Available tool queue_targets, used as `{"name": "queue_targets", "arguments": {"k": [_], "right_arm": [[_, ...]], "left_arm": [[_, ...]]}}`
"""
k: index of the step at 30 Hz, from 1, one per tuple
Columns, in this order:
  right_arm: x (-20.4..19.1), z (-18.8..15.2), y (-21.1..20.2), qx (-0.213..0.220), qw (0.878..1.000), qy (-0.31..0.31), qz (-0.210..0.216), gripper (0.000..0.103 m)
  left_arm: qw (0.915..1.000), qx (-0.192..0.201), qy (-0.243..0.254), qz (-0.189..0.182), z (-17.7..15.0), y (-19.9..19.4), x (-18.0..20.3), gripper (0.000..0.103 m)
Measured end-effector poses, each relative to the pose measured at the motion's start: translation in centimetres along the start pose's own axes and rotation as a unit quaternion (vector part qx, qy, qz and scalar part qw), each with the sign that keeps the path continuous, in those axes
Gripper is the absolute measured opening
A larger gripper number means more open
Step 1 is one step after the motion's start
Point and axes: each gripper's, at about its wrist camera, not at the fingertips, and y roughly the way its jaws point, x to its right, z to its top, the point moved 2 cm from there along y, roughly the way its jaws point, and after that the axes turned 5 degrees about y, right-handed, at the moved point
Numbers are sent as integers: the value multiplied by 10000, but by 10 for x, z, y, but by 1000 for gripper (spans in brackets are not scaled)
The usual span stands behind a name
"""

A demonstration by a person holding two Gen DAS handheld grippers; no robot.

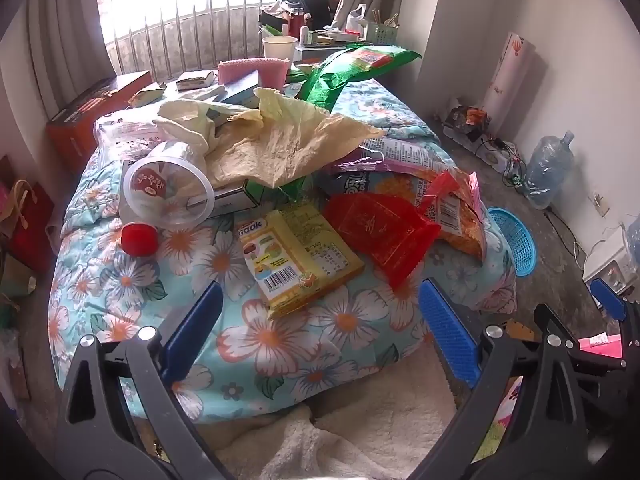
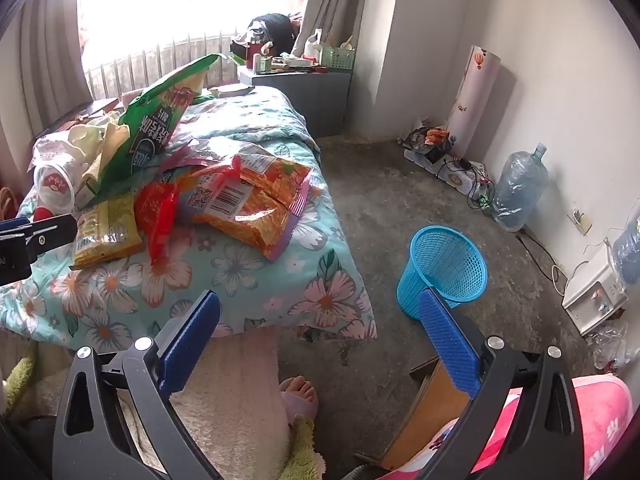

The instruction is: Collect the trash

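In the left wrist view, the left gripper [image 1: 320, 332] hangs over the near edge of a floral turquoise quilt [image 1: 132, 280], its blue-padded jaws spread wide with nothing between them. Straight ahead at 12 o'clock, just past the fingertips, lies a flat yellow snack packet with a barcode [image 1: 298, 258]. A crumpled red plastic wrapper [image 1: 384, 232] sits at 1 o'clock, touching the yellow packet's far corner and overlapping an orange noodle-print bag [image 1: 460, 216]. At 11 o'clock a small red round cap [image 1: 139, 239] rests beside a clear plastic cup on its side [image 1: 168, 188]. Behind them a rumpled cream-yellow paper sheet [image 1: 288, 140] drapes over boxes, and a green foil bag [image 1: 344, 72] rises further back. A blue mesh wastebasket [image 1: 514, 240] peeks out at 3 o'clock, partly hidden by the quilt's edge.

In the right wrist view, the right gripper [image 2: 320, 336] also stands wide open and empty, aimed at the quilt's corner and the bare grey concrete floor [image 2: 380, 208]. The wastebasket [image 2: 442, 270] stands upright on the floor at 1 o'clock, just behind the right finger. The orange bag [image 2: 260, 204], red wrapper [image 2: 160, 212] and yellow packet [image 2: 106, 228] lie clustered at 10 to 11 o'clock on the quilt. A large clear water jug [image 2: 518, 188] stands against the wall at 2 o'clock, near tangled cables.
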Motion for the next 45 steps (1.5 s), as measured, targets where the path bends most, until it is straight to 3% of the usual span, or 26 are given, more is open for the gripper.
{"name": "queue_targets", "arguments": {"k": [45], "right_arm": [[-1, -2, 4, -5, 10000, -10, 4, 97]], "left_arm": [[9999, -47, -8, 94, -9, 6, -5, 94]]}}
